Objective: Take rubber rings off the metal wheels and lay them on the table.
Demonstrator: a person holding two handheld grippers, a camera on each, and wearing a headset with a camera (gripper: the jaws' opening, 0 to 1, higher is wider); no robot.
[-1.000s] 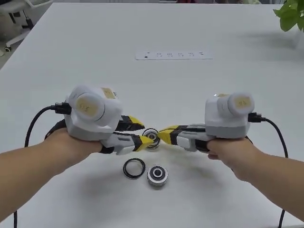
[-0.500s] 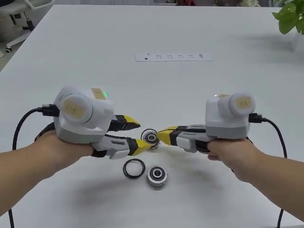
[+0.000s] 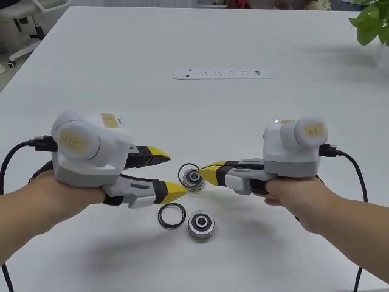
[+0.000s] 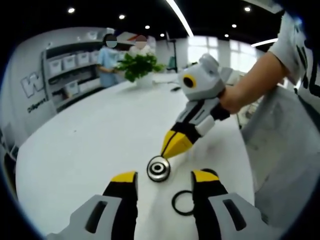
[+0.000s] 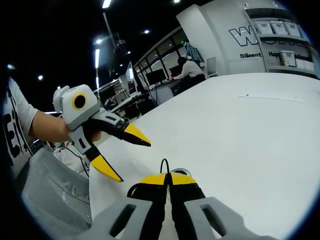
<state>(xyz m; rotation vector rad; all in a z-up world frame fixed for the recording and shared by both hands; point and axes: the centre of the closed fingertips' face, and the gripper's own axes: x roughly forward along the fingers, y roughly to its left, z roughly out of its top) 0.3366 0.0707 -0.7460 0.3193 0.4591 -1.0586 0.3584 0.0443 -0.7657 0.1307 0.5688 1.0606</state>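
My right claw [image 3: 203, 174] was clenched on the rubber ring [image 3: 182, 171], loose around the metal wheel [image 3: 193, 177] | my left claw [image 3: 175, 173] gaped empty just left of that wheel, which lay dead ahead between its jaws | a freed ring [image 3: 171, 215] lay on the tabletop [image 3: 243, 36] just on my side of that wheel

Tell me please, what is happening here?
A person works two hand-held grippers at a white table. The right gripper is shut on a rubber ring that sits partly off a metal wheel. The left gripper is open beside it. One loose ring and a second wheel lie nearby.
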